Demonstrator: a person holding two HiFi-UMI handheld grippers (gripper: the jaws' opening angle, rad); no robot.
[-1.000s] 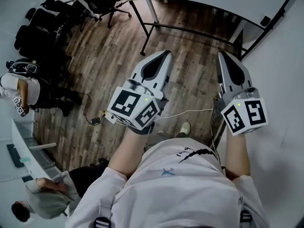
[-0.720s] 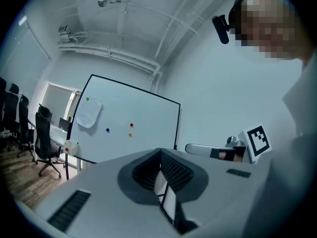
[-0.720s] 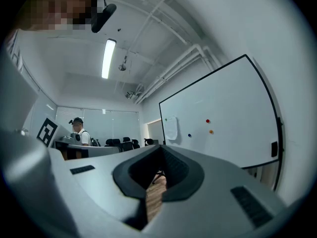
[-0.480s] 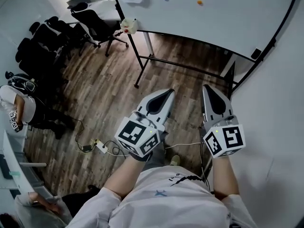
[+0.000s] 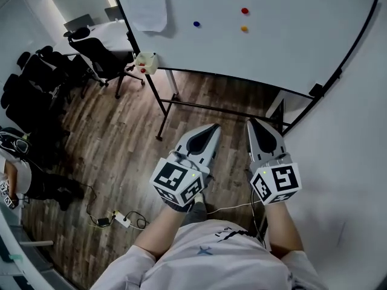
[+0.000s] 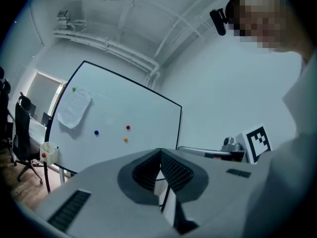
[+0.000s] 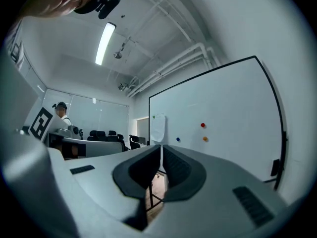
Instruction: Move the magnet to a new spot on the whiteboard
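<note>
Wood flooring (image 5: 121, 132) lies below the left gripper (image 5: 211, 128) and right gripper (image 5: 254, 124), both clenched on nothing and held low, well apart from the whiteboard (image 5: 302, 47). Farther out, a red magnet (image 5: 244, 10), an orange magnet (image 5: 243, 28) and a blue magnet (image 5: 196, 24) cling to that board, near one another. Approaching well likely means raising one gripper, parting its jaws early and squaring them around a single magnet.
</note>
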